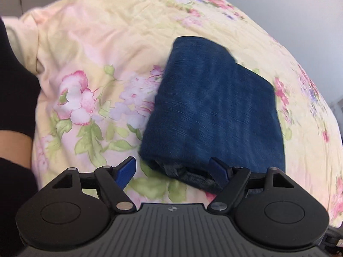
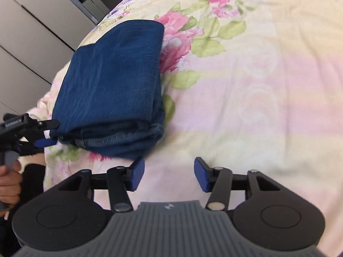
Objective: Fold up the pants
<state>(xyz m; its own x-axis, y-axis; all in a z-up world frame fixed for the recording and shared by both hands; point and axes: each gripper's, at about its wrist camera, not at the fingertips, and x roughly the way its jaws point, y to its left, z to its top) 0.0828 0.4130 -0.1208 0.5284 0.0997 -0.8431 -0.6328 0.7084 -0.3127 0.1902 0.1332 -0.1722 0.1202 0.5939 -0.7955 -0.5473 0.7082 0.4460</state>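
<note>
Just ahead of left claw (image 1: 174,172), spread wide and empty: folded blue pants (image 1: 214,115) on floral bed cover (image 1: 96,49). Right claw (image 2: 169,174) parted, empty, beside pants.

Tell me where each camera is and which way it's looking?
Left wrist: rides on the left gripper, pointing down at the folded blue pants on the flowery bedspread; an arm in a black sleeve shows.
Right wrist: rides on the right gripper, pointing down at the bedspread with the pants to its left; the left gripper and the hand holding it show.
Both share the pants and bedspread.
</note>
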